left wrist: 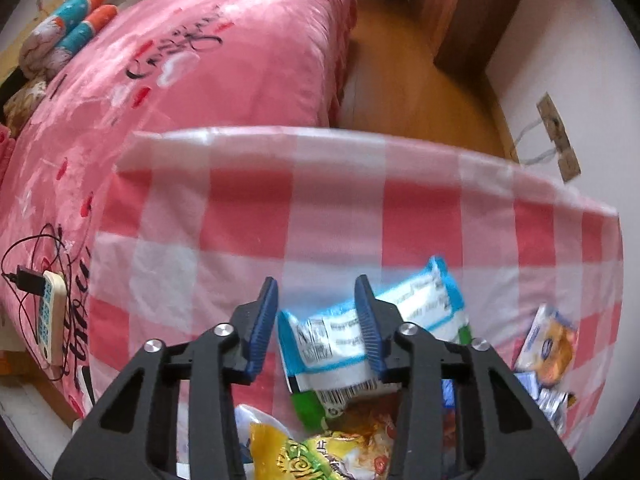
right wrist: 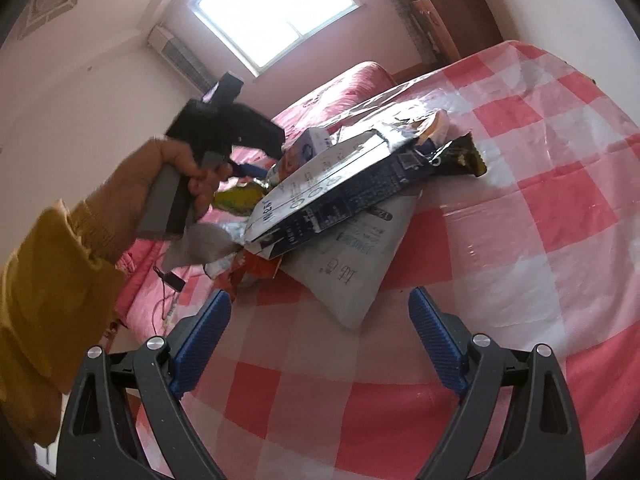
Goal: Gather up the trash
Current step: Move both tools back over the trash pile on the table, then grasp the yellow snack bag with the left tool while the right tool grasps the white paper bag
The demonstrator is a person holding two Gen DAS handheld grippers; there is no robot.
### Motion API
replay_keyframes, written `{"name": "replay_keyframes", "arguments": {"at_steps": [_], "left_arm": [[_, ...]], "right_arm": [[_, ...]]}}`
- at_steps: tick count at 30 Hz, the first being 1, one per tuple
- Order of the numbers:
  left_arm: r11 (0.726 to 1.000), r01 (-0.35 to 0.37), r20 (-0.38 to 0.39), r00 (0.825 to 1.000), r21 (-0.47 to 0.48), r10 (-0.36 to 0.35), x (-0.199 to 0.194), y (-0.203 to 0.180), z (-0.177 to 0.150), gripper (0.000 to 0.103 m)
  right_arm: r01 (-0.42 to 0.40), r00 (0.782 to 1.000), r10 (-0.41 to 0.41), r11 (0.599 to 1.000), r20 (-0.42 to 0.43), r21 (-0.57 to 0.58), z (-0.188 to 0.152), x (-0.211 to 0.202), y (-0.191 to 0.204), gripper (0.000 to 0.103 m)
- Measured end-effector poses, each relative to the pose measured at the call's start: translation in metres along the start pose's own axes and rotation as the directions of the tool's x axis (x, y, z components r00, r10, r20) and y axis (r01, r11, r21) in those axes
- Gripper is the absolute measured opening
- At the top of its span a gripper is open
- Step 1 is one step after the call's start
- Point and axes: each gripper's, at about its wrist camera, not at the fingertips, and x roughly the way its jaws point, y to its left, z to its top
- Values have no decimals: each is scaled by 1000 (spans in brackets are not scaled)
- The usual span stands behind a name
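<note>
A pile of snack wrappers lies on a table with a red and white checked cloth (left wrist: 340, 208). In the left wrist view my left gripper (left wrist: 316, 320) is open, its blue fingers standing on either side of a blue and white wrapper (left wrist: 400, 320), above a yellow noodle packet (left wrist: 320, 456) and a green one. A small orange and blue packet (left wrist: 550, 346) lies to the right. In the right wrist view my right gripper (right wrist: 320, 340) is open and empty, low over the cloth, short of a grey mailer bag (right wrist: 352, 264) under a dark blue and white box (right wrist: 332, 196).
A bed with a pink quilt (left wrist: 200, 60) stands behind the table, with a remote and a charger cable (left wrist: 48, 308) on it. Wooden floor (left wrist: 400, 80) and a wall lie beyond. My left hand with its gripper body (right wrist: 224, 132) shows over the pile.
</note>
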Motion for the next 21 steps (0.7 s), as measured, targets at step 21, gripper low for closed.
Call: {"name": "replay_keyframes", "arguments": {"at_steps": [21], "left_arm": [[961,170,-42,985,218,-165,-41,-16,-117,29]], "right_arm": [[17,993,-31,993,111,120,18,-22,-36,90]]}}
